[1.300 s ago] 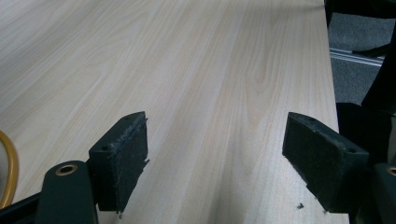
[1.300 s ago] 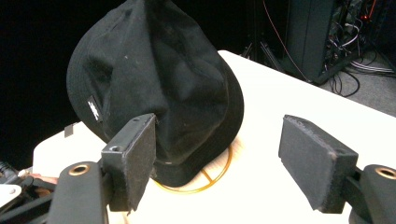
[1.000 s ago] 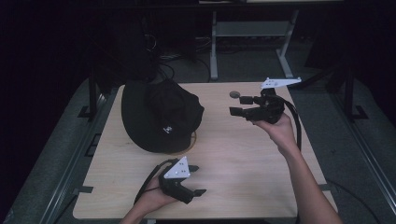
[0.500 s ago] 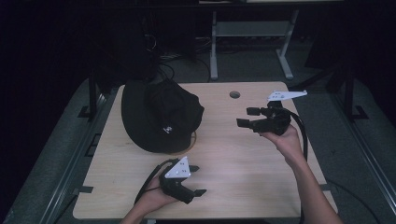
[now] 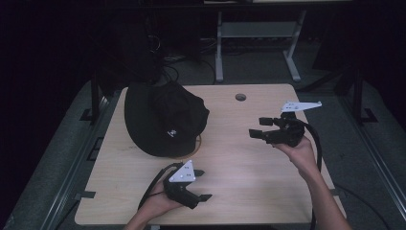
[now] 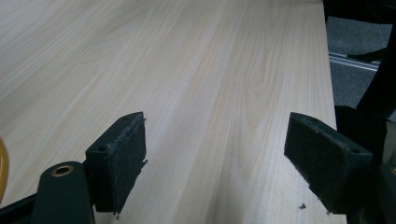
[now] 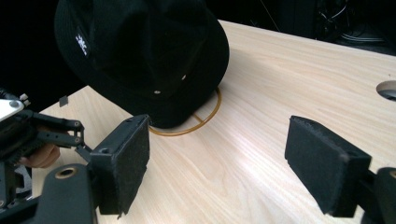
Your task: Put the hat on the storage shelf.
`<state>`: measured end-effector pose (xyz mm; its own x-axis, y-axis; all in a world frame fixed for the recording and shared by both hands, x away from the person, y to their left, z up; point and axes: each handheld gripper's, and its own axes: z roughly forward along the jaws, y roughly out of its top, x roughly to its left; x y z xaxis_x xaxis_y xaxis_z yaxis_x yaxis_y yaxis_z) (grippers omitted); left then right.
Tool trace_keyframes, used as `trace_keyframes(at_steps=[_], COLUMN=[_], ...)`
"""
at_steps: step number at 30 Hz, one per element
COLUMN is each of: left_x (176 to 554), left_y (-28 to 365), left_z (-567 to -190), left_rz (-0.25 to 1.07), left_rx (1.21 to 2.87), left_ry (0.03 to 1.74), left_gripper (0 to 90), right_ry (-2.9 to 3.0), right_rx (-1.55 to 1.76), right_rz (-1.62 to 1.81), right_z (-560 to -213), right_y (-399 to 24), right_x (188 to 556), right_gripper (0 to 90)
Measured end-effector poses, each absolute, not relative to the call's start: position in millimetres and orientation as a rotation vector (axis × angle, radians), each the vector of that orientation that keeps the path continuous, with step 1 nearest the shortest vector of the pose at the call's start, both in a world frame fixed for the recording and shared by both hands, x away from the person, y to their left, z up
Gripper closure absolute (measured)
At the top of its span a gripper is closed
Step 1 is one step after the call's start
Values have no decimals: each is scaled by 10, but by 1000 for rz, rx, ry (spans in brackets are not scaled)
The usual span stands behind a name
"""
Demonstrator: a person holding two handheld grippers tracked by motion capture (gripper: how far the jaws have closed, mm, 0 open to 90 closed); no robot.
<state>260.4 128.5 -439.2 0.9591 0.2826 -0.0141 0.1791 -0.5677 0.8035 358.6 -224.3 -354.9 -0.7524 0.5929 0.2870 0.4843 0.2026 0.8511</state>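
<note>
Your left gripper (image 5: 205, 185) open, low over bench (image 5: 249, 167). Your right gripper (image 5: 256, 127) open too, empty, pointing at hat (image 5: 163, 117).

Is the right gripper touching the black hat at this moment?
Apart. The high view shows bare table between the right gripper and the black hat; its own view shows open jaws short of the hat.

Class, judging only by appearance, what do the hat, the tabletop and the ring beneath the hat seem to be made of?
Hat: soft matte black fabric, creased.
Tabletop: pale wood or wood-look laminate; grain lines, slight sheen.
Ring: thin, yellowish-brown; material unclear.
</note>
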Motion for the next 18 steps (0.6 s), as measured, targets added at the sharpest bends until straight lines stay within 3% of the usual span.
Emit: trace_keyframes(at_steps=[18], left_x=[2609], left_y=[1281], left_z=[-4400], left_rz=[133], left_rx=[2193], left_ry=[336], left_gripper=[202], right_ry=[2355], right_rx=[1107], right_rz=[1577], right_z=[-3745], right_y=[-2429], right_x=[3392], right_gripper=[200])
